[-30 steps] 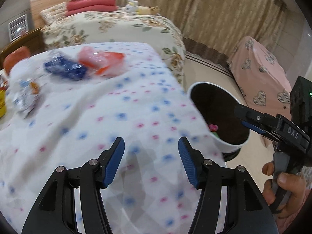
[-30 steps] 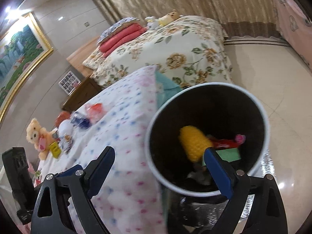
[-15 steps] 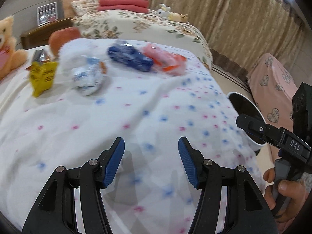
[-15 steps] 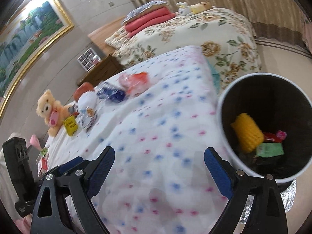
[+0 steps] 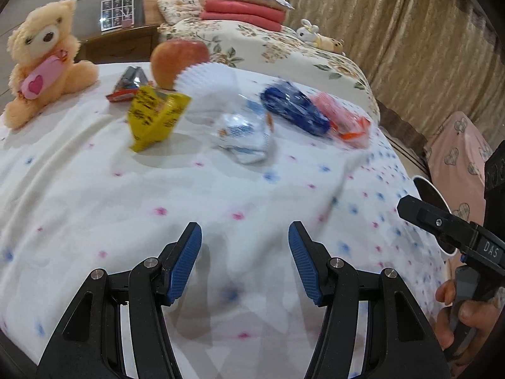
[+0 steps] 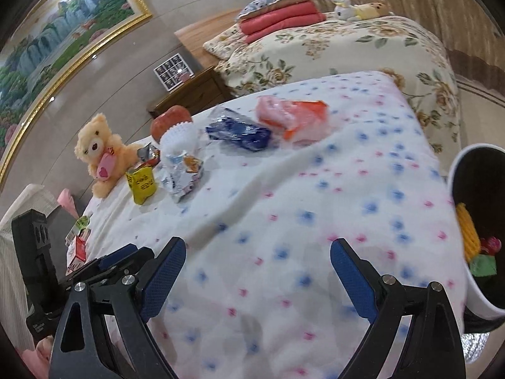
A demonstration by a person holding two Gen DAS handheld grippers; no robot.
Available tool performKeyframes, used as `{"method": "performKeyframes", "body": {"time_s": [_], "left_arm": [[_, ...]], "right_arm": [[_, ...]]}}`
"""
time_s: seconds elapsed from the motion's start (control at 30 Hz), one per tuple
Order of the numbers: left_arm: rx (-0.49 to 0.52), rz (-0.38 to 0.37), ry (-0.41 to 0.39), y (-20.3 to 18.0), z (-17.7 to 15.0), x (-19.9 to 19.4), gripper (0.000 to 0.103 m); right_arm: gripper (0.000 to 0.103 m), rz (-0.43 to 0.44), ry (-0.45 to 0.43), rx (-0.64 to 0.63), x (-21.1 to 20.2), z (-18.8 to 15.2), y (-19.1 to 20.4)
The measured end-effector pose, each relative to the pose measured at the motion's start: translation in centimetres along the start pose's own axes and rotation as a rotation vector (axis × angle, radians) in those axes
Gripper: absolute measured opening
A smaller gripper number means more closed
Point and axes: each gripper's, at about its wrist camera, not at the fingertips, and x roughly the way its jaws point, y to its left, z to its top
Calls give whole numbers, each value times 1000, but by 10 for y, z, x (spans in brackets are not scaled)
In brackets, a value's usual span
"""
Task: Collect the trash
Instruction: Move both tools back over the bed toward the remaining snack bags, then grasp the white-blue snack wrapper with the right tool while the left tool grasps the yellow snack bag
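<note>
Several pieces of trash lie on a white bedspread [image 5: 94, 189] dotted pink and blue, well ahead of both grippers. Nearest ahead of the left gripper [image 5: 244, 262] is a crumpled white-and-blue wrapper [image 5: 244, 137]. To its left stands a yellow packet [image 5: 154, 117]; to its right lie a blue packet [image 5: 292, 110] and a pink-and-orange bag [image 5: 344, 123]. Farther off are a white paper cup liner [image 5: 208, 77], a small red-and-silver wrapper [image 5: 127, 85], an apple [image 5: 176, 60] and a teddy bear [image 5: 41, 60].

The left gripper's jaws stand apart, holding nothing. The right gripper [image 6: 257, 268] is spread wider, also holding nothing.

Risks, as a judgement: thin, crinkly wrappers on soft cloth could slide away or bunch the bedspread into the pads. The bear and apple sit close to the trash and could be grabbed by mistake.

A white-rimmed black bin [image 6: 457, 164] stands just right of the right gripper, off the bed's edge. Inside show something yellow and ridged [image 6: 467, 230], a red piece [image 6: 490, 244] and a green piece [image 6: 483, 267].
</note>
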Motion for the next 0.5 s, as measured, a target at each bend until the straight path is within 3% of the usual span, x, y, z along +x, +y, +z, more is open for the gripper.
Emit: {"method": "performKeyframes", "body": {"time_s": [0.5], "left_arm": [[-24,79,-9,65,34,15,62]], "right_arm": [[94,63,46,-28,51,16,48]]}}
